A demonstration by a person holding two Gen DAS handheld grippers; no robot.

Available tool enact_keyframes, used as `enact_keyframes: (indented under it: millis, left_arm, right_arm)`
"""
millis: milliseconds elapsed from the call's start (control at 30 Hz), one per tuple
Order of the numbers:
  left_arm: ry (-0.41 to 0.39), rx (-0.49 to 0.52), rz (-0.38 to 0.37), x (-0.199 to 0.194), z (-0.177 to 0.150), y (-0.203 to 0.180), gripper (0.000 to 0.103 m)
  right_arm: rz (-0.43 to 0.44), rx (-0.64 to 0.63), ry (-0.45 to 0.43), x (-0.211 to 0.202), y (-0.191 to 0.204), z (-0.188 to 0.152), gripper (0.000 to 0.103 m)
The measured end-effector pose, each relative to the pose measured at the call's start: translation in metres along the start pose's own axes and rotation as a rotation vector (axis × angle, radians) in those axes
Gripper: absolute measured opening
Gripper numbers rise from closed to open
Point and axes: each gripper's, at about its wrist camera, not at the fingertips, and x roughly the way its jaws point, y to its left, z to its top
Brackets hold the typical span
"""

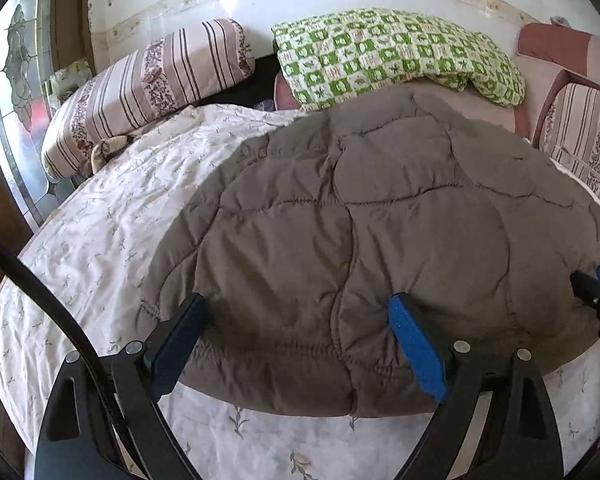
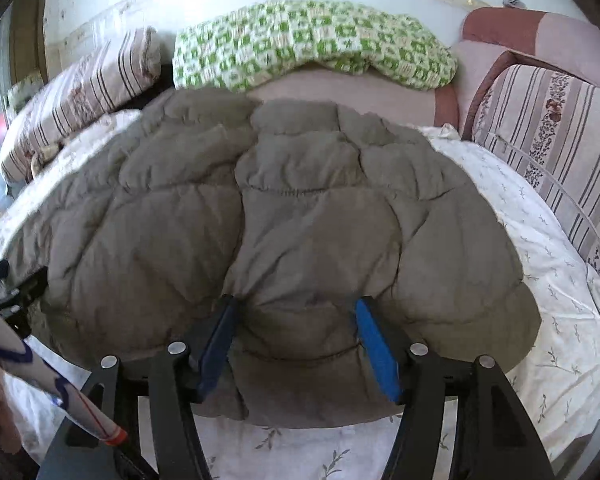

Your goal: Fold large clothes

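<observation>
Lying flat on the floral bedsheet (image 1: 100, 240), the brown quilted jacket (image 1: 360, 220) presents its near hem to both tools. The left gripper (image 1: 296, 312) and right gripper (image 2: 296, 312) straddle that hem with fingers spread wide, gripping nothing, apparently poised to pinch it for a fold.

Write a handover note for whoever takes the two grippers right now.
Left gripper: open, fingers astride the near hem of the brown quilted jacket, left part.
Right gripper: open, fingers either side of a bunched bit of the same hem, further right; nothing clamped.
Jacket lies spread on the floral sheet, already looking doubled over; a green checked blanket and a striped pillow lie behind it.
Left to do: close on the hem and likely fold it away from you.
</observation>
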Motion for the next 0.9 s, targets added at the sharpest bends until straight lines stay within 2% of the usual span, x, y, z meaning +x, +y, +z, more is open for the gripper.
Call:
enact_keyframes:
  millis: [200, 267, 433, 500, 633, 733, 900]
  left_arm:
    - [-0.047, -0.009, 0.007, -0.015, 0.004, -0.001, 0.092]
    - [-0.055, 0.004, 0.002, -0.017, 0.004, -0.004, 0.092]
    - [0.024, 0.008, -0.010, 0.005, 0.000, -0.009, 0.092]
    - [0.025, 0.004, -0.016, 0.004, 0.001, -0.009, 0.092]
    - [0.022, -0.005, -0.030, -0.015, 0.002, -0.006, 0.092]
    - [0.007, -0.038, -0.070, -0.041, -0.003, -0.001, 0.092]
    - [-0.034, -0.051, -0.114, -0.095, -0.014, 0.005, 0.092]
  right_arm:
    - [0.047, -0.047, -0.088, -0.022, 0.019, 0.001, 0.067]
    - [0.057, -0.060, -0.080, -0.019, 0.025, 0.002, 0.067]
    - [0.051, -0.086, -0.022, -0.001, 0.035, 0.004, 0.067]
    - [0.066, -0.073, -0.003, 0.003, 0.032, 0.003, 0.067]
    - [0.088, -0.037, -0.029, -0.018, 0.025, 0.004, 0.067]
    - [0.070, 0.003, -0.034, -0.043, 0.020, 0.003, 0.067]
    - [0.098, 0.067, -0.029, -0.084, 0.012, -0.009, 0.067]
